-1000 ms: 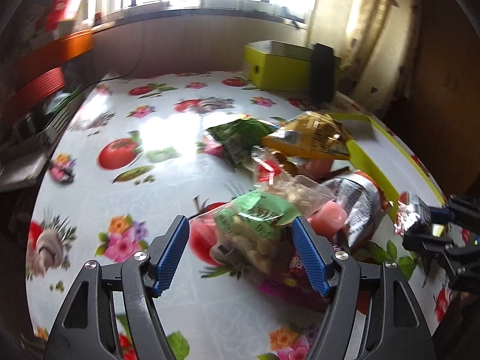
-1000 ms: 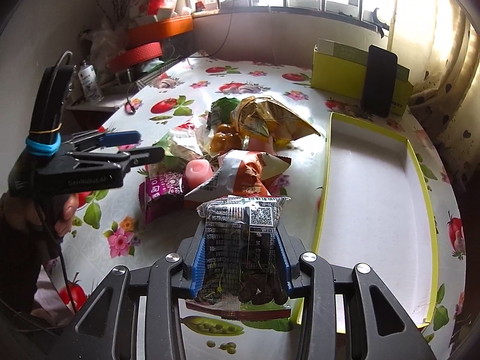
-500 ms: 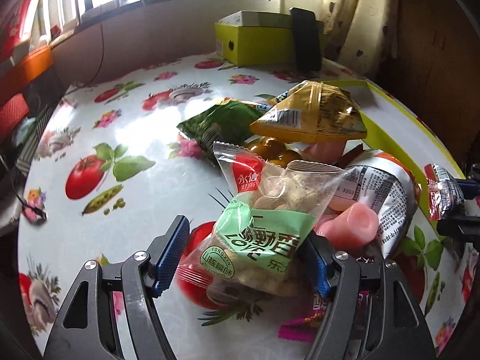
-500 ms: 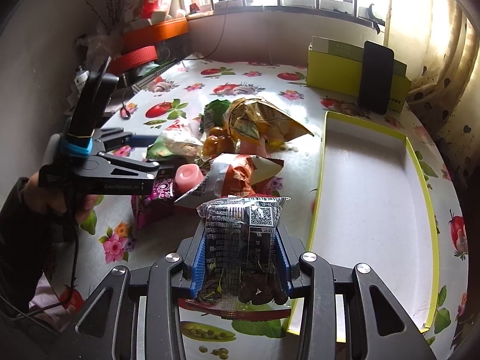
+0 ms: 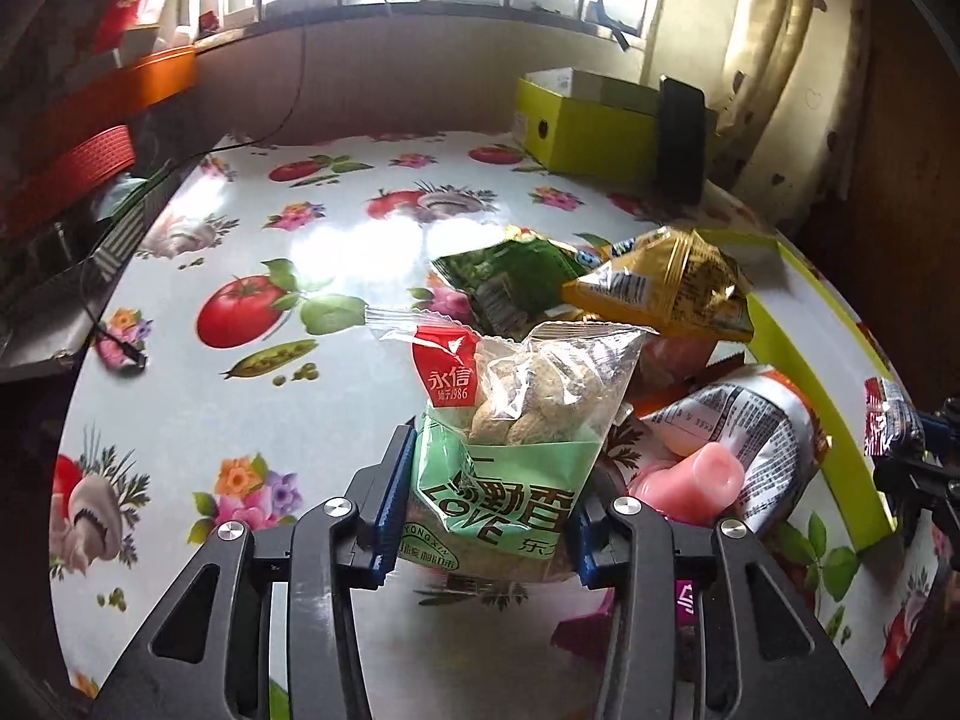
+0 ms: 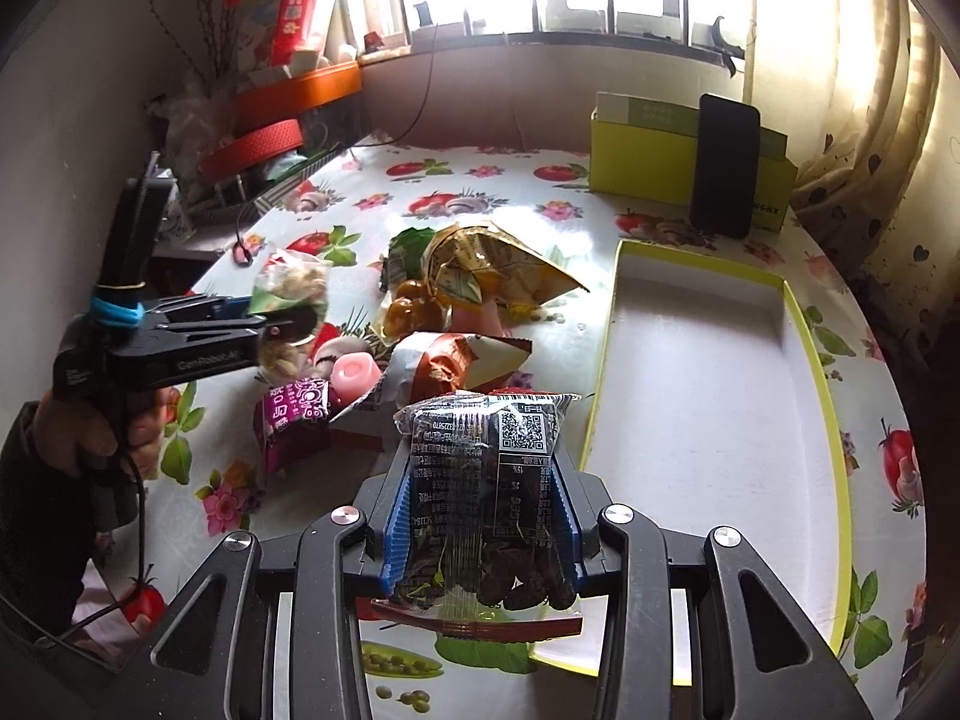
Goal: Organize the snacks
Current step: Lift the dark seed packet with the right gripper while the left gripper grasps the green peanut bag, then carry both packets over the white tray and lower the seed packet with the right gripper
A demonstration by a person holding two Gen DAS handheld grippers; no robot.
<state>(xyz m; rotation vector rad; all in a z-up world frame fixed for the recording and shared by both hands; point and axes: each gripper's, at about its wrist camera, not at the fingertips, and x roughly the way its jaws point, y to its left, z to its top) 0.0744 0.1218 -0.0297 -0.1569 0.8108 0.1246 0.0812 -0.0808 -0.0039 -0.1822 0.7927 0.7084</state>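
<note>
Left wrist: the left tool (image 5: 489,510) clamps the peanut bag (image 5: 516,420); the right tool (image 6: 483,525) clamps a dark packet (image 6: 486,492) beside the tray (image 6: 708,396).

My L wrist cam sits low behind the left gripper (image 5: 489,495), looking fwd along its fingers, close over the snack pile (image 5: 654,324), toward the window wall. R wrist cam rides higher behind the right gripper (image 6: 483,516), also facing the window, w/ the yellow-rimmed tray (image 6: 837,420) to its right. Both share the pile, floral tablecloth (image 5: 240,240), yellow box (image 6: 648,162); each catches the other gripper at frame edge.
</note>
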